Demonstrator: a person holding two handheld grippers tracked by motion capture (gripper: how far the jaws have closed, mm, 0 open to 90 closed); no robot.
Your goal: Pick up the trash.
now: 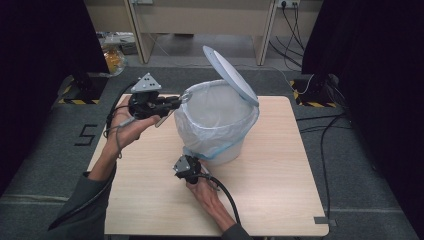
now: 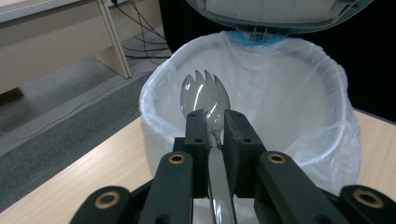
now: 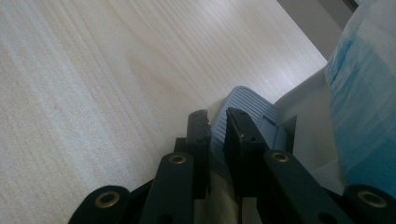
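**One spork held over one open bin, second gripper down on the pedal**

We see the left gripper [image 2: 215,122] clenched on a single clear plastic spork [image 2: 205,95], its three tines pointing up past the jaw tips and its handle running back between the jaws. The spork's head hangs just at the near rim of the one pedal bin [image 1: 220,145], which is lined with one translucent bag [image 2: 299,93] folded over its rim. The bin's lid [image 1: 230,72] stands tilted open at the far side.

The right gripper [image 3: 217,116] has its two jaws nearly together, a narrow gap between them, gripping nothing; their tips sit at the ribbed grey pedal [image 3: 245,105] at the bin's base. We cannot tell whether they press it.

The bin stands on one light wooden table [image 1: 280,175]. Two hands come in from the near edge, one per gripper: the left hand [image 1: 131,129] raised beside the bin, the right hand [image 1: 202,192] low at the tabletop.
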